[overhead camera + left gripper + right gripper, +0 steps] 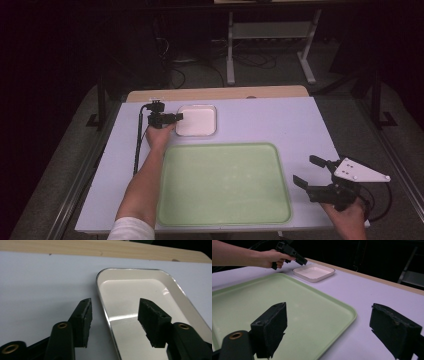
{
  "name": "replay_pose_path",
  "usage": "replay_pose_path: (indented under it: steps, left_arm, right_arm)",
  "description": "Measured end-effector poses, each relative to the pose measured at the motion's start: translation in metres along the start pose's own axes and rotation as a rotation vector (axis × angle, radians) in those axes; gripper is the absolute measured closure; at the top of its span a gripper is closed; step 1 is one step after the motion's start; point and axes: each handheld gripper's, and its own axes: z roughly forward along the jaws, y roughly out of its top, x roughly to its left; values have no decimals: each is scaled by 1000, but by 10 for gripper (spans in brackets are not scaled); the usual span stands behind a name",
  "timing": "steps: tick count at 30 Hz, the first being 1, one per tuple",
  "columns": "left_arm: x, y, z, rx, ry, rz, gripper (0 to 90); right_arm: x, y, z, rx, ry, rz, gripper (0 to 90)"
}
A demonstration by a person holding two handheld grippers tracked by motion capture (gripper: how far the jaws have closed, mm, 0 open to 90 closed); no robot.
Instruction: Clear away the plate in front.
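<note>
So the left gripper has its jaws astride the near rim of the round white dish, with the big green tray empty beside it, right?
Not quite: the white dish is rectangular with rounded corners, not round, as the left gripper view shows. The rest holds: the left gripper has its jaws astride the rim, and the big green tray is empty.

I see a small dish (196, 120) that is white to cream inside with a thin shiny silver rim, and a big tray (223, 184) in plain pale green with no pattern. The surface (280, 122) under both reads as a flat pale lilac-white, edged at the far side by a light wood strip (215, 93). My left gripper (177, 117) and right gripper (306, 173) are black, with brass-coloured rivets on the jaws, and the right one carries a light grey plate (359, 170).
</note>
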Motion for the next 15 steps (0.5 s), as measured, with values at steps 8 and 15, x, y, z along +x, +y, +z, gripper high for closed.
replay_pose_path:
  steps: [8,15]
  left_arm:
    - [2,-6,6,56,12,-36,564]
    - [-1,-7,7,65,34,-39,658]
  right_arm:
    - [0,0,0,0,1,1,137]
    - [0,0,1,-1,5,1,137]
